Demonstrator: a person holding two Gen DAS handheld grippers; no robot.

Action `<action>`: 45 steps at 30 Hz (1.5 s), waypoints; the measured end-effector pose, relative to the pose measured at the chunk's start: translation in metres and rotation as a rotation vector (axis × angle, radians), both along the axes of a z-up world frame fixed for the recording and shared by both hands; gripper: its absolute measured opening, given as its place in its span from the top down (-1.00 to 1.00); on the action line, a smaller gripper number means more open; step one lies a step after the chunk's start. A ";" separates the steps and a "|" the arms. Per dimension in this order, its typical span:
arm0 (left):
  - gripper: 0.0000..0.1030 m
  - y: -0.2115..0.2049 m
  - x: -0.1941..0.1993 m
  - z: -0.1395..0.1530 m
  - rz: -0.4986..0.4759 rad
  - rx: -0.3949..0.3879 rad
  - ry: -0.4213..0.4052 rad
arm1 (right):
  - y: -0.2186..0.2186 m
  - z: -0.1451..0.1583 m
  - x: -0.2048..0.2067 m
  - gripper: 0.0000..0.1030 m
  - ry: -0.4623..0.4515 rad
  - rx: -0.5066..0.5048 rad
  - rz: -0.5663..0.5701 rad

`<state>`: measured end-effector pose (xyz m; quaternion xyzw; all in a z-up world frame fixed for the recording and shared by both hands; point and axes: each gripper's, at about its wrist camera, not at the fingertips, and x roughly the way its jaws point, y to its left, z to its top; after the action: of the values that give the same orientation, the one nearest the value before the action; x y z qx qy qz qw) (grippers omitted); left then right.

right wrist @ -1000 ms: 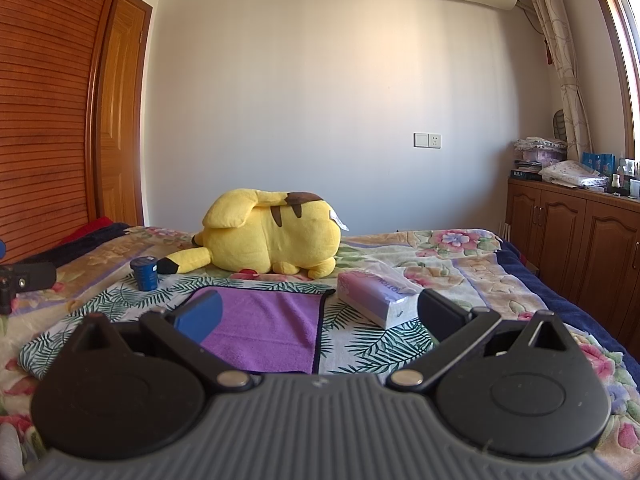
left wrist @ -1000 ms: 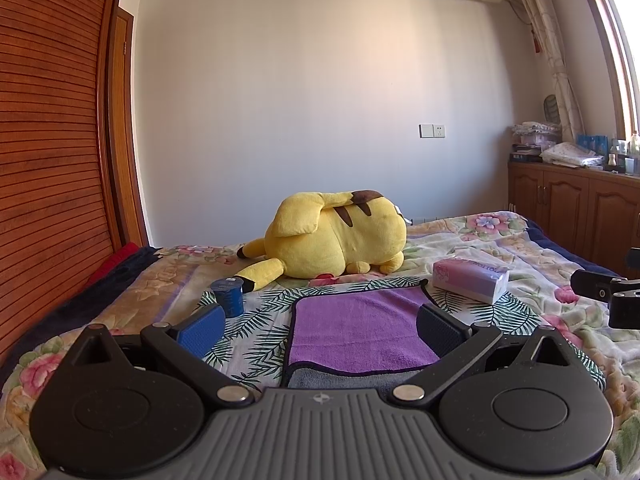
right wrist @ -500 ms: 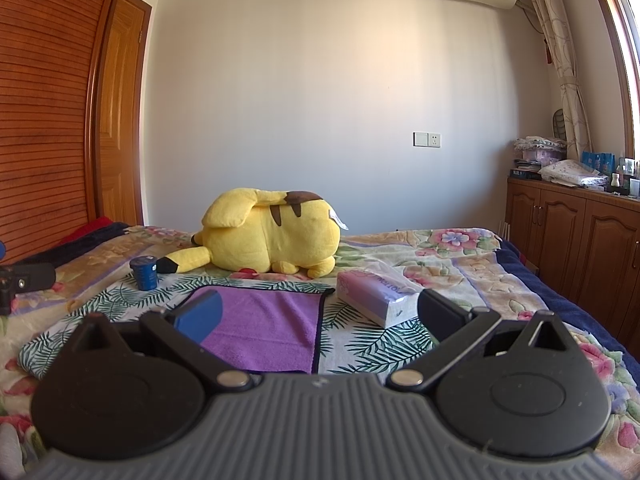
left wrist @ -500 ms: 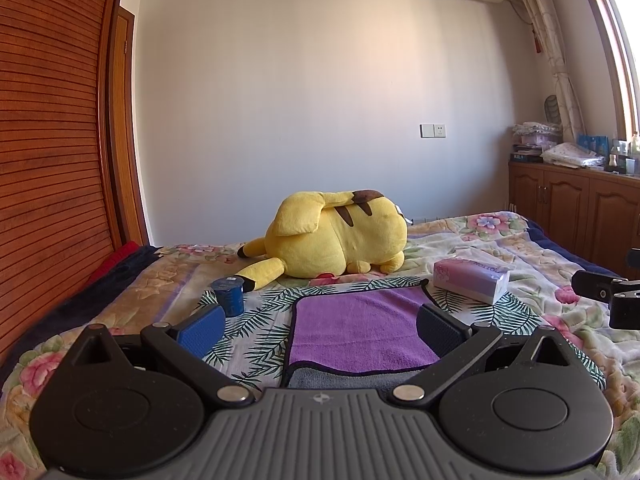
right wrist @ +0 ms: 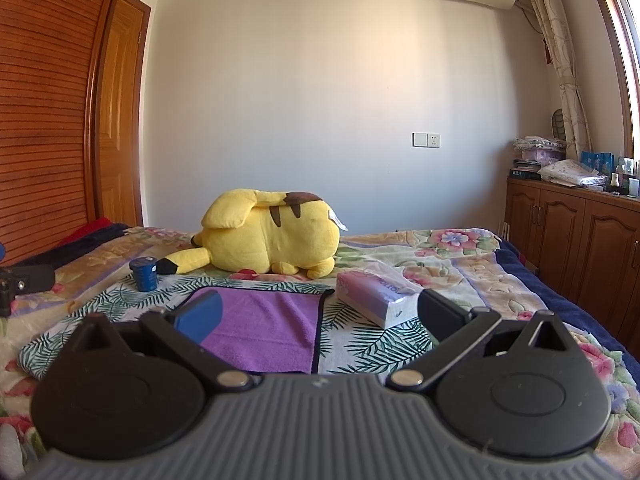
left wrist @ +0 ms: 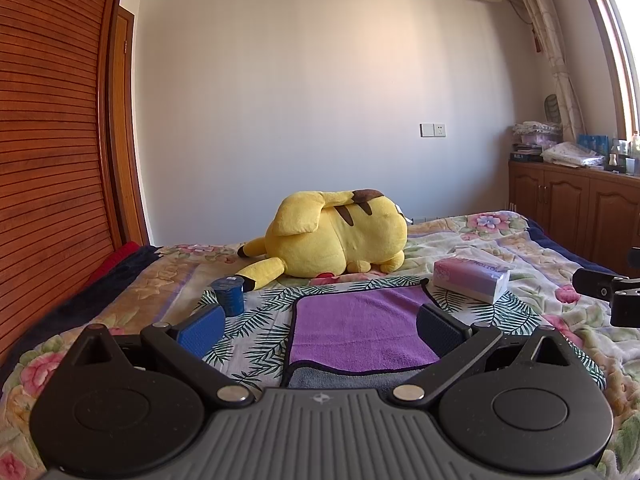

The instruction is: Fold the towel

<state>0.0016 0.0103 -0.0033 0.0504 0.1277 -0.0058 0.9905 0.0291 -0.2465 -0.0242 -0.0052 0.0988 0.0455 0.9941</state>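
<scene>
Left wrist view: my left hand-held gripper (left wrist: 319, 326) hovers wide open and empty over the bed (left wrist: 520, 240), the purple towel (left wrist: 362, 326) lying flat between its fingers. My right hand-held gripper (right wrist: 320, 316), likewise spread and empty, has the towel (right wrist: 268, 328) ahead to its left.

Purple towel (left wrist: 360, 326) at lower centre, black-edged, grey underside showing. Yellow plush toy (left wrist: 336, 236) with brown stripes mid-frame. Dark blue cup (left wrist: 229, 296) left of centre. Pink-and-white tissue box (left wrist: 472, 278) to the right. Bedspread (left wrist: 516, 240) pink-flowered, with a green palm-leaf cloth (left wrist: 264, 320) on it.
</scene>
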 end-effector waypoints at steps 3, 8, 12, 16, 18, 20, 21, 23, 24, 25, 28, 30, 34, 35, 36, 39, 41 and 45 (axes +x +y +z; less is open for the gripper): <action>-0.69 0.000 0.000 0.000 0.000 0.000 0.001 | 0.000 0.000 0.000 -1.00 0.000 0.000 0.000; -0.69 0.000 0.000 0.000 0.000 0.000 0.001 | 0.000 0.000 0.000 -1.00 0.000 0.001 0.000; -0.69 0.000 0.000 0.000 0.000 0.001 0.001 | 0.001 0.000 0.000 -1.00 0.000 0.001 0.000; -0.69 0.001 0.000 0.000 0.001 0.000 0.001 | 0.000 0.000 -0.001 -1.00 0.000 0.001 0.000; -0.69 0.000 0.000 0.000 0.000 0.000 0.002 | 0.000 0.000 -0.001 -1.00 0.000 0.001 0.000; -0.69 -0.001 0.000 0.000 0.000 0.001 0.002 | 0.000 0.000 -0.001 -1.00 0.000 0.001 0.000; -0.69 -0.001 0.000 0.000 0.001 0.001 0.002 | 0.000 0.000 -0.001 -1.00 0.000 0.001 0.000; -0.69 0.001 0.001 0.000 0.000 0.001 0.004 | 0.000 -0.002 -0.001 -1.00 0.001 0.001 0.001; -0.69 0.002 0.003 -0.005 0.001 0.001 0.004 | 0.000 -0.003 -0.001 -1.00 0.001 0.000 0.002; -0.69 0.002 0.003 -0.010 0.001 0.003 0.005 | 0.000 -0.004 -0.001 -1.00 0.002 -0.001 0.003; -0.69 0.001 0.003 -0.014 0.001 0.005 0.010 | 0.000 -0.004 -0.002 -1.00 0.004 -0.005 0.006; -0.69 0.000 0.002 -0.014 0.000 0.009 0.014 | 0.002 -0.003 -0.002 -1.00 0.009 -0.008 0.010; -0.69 -0.004 0.002 -0.014 -0.001 0.016 0.031 | 0.001 -0.005 0.005 -1.00 0.024 -0.007 0.021; -0.69 -0.005 0.003 -0.014 -0.002 0.017 0.039 | 0.002 -0.005 0.006 -1.00 0.029 -0.007 0.024; -0.69 -0.005 0.004 -0.014 -0.002 0.019 0.048 | 0.002 -0.005 0.007 -1.00 0.033 -0.007 0.026; -0.69 -0.007 0.005 -0.014 -0.001 0.031 0.062 | 0.004 -0.007 0.011 -1.00 0.056 -0.005 0.041; -0.69 -0.007 0.006 -0.014 -0.002 0.035 0.072 | 0.003 -0.007 0.013 -1.00 0.069 -0.001 0.047; -0.69 -0.007 0.012 -0.015 -0.003 0.041 0.103 | 0.002 -0.009 0.020 -1.00 0.104 0.003 0.062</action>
<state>0.0131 0.0029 -0.0179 0.0707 0.1783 -0.0071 0.9814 0.0491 -0.2446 -0.0334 -0.0044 0.1501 0.0767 0.9857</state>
